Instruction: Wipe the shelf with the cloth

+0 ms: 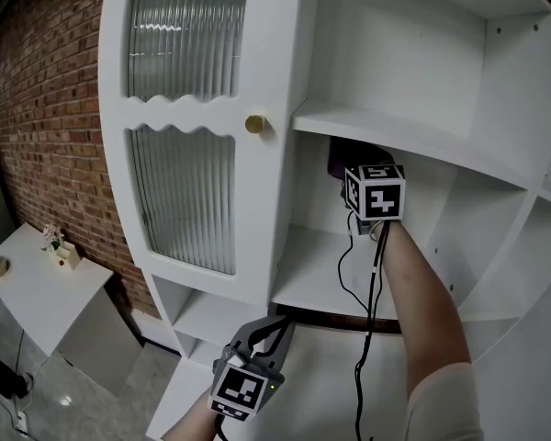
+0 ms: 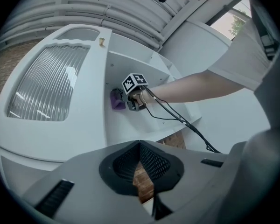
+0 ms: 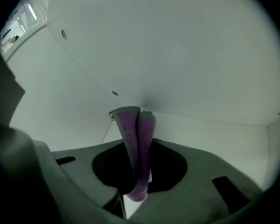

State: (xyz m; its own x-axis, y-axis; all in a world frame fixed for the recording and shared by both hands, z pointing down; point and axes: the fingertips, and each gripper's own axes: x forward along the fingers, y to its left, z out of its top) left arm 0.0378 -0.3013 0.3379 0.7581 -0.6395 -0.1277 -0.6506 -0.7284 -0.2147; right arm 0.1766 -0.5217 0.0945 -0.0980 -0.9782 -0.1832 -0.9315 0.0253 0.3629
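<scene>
Item: white shelf (image 1: 323, 278) unit, open middle compartment, beside a ribbed-glass door (image 1: 184, 200) with a brass knob (image 1: 254, 124). Cloth (image 3: 135, 148): purple, folded in a narrow strip, pinched between the jaws of the right tool (image 3: 137, 171). Its free end meets a seam between white panels at the back left corner of the compartment, close under the board above. Left tool (image 2: 142, 171): jaws pressed together with nothing between them, held low in front of the unit, well apart from the cloth. Step in hand, as judged: wiping the back of the compartment, with the cloth at or touching the panel. Next move calls for steady pressure and a sweep along the panel or down onto the shelf board, grip unchanged.
</scene>
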